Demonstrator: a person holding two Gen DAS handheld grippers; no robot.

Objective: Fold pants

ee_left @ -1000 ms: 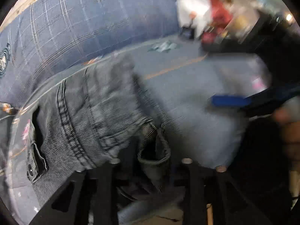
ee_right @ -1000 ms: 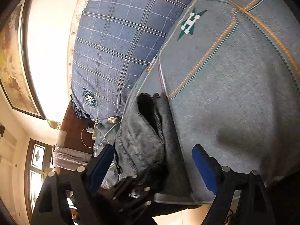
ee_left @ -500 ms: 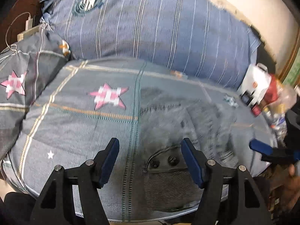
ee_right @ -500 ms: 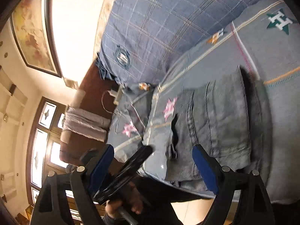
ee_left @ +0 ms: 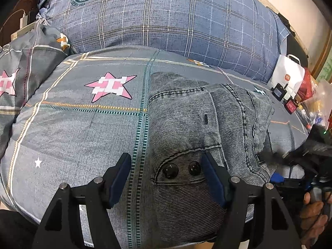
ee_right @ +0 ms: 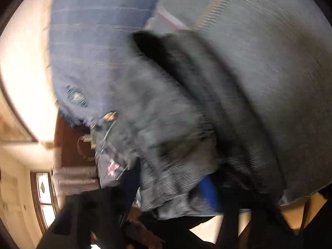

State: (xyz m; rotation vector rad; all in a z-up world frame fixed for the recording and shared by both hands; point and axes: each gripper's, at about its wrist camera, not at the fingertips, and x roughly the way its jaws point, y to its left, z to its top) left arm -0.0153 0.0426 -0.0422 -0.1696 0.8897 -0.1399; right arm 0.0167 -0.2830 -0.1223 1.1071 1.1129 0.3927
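The pants (ee_left: 199,128), grey denim, lie folded in a thick bundle on the bed (ee_left: 83,128), on the grey quilt with pink stars, toward its near right part. Two dark buttons (ee_left: 180,169) show on the near fold. A blue checked pillow (ee_left: 166,20) lies beyond, at the far side.

The left claw (ee_left: 168,180) hangs just above the near edge of the bundle, jaws apart and gripping nothing; the buttons and a strip of quilt show between its blue pads.

The right claw (ee_right: 172,188) is at the right edge of the pants, a hand (ee_left: 315,209) on its handle. Its view is badly blurred. Its jaws are closing, with a fold of denim between the blue pads; whether they already pinch it cannot be told.

A white bag (ee_left: 288,76) stands at the far right.
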